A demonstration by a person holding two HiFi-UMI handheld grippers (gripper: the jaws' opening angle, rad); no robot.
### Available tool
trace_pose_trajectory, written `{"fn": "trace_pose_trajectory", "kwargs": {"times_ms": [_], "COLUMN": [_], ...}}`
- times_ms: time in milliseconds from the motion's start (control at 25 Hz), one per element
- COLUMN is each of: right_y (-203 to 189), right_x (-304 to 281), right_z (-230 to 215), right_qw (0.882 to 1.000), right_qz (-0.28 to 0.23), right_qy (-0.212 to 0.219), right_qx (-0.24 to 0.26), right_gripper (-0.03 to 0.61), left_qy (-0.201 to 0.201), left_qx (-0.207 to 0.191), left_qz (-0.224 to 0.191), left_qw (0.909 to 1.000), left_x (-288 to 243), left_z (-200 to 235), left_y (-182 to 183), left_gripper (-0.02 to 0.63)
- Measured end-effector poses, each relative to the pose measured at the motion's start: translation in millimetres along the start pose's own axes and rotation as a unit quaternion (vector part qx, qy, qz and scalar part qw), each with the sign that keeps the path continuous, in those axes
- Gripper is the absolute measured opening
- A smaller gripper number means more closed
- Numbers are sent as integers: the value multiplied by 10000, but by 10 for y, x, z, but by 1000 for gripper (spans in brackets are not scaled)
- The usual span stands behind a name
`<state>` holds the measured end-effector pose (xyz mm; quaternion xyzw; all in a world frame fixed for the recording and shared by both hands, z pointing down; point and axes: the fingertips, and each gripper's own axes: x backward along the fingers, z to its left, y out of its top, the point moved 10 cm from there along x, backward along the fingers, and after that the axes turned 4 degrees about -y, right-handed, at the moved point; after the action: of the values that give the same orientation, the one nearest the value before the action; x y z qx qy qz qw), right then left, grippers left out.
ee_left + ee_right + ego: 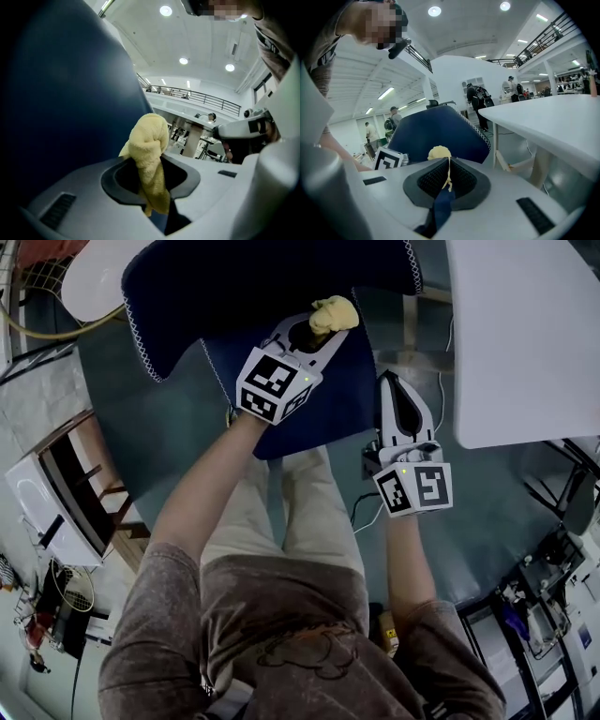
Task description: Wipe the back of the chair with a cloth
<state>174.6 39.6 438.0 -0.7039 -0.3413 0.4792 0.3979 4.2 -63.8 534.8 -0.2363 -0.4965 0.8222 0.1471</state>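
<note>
The chair has a dark navy back (262,277) with white edge stitching and a navy seat (309,409). My left gripper (322,331) is over the seat, shut on a bunched yellow cloth (335,312) that sits just below the lower edge of the back. In the left gripper view the cloth (147,145) pokes up from the gripper (151,165), right beside the chair back (61,93). My right gripper (394,385) hangs at the seat's right edge, shut and holding nothing. The right gripper (446,177) looks toward the chair back (436,133) and the cloth (439,153).
A white table (525,334) stands close on the right, its leg (410,310) beside the chair. A round white tabletop (94,277) lies at the upper left. White cabinets (42,512) stand at the left and equipment (544,596) at the lower right. The floor is teal.
</note>
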Motion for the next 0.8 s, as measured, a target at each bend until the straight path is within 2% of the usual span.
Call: {"fn": "trace_pose_trajectory", "kwargs": {"times_ms": [160,280,440,800], "right_y": [-17,-33,-93,-170], "right_x": [-84,-121,-154,-213], "right_z": [87,170,226,241], "right_qw": [9998,9995,9992,9988], "right_qz": [27,57,116,211], "right_qy": [177,275,353,421], "right_qx": [72,116,110,119], "right_gripper": [32,32,32,32], "left_qy": [832,1286,1699,2352], "left_qx": [188,236,268,442], "left_qz": [-196,-180,-32,176], "left_qw": [9962,9913,9851,9708], "left_x": [503,836,1145,1545], "left_z": [136,234,329,419], "left_y": [-188,-332,-541,-898], "left_gripper": [103,103,103,103]}}
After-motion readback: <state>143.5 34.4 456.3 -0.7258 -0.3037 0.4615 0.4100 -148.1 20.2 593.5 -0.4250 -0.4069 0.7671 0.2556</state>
